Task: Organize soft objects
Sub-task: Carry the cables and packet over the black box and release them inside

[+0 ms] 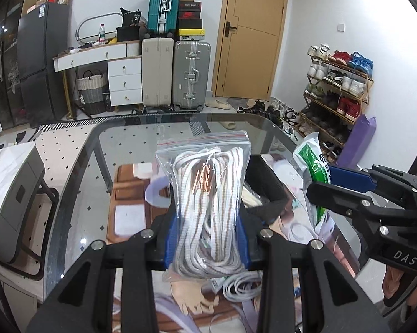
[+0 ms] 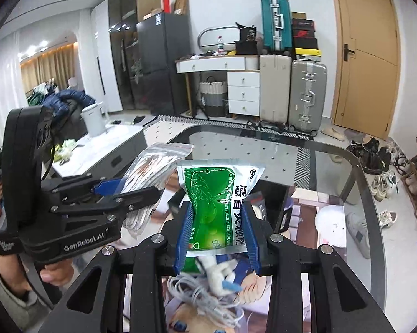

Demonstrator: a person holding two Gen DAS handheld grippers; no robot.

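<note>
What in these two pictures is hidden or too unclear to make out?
- Black bin, left wrist view: the zip bag of laces held by the left gripper covers most of its inside.
- Green packet, right wrist view: small print too blurred to read; the right gripper pinches its middle.
- White cable, right wrist view: partly behind the gripper frame.

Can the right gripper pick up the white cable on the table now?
Probably not yet. The right gripper is already shut on the green pouch, so its jaws are full. The white cable lies uncovered on the table just below; drop the pouch first.
</note>
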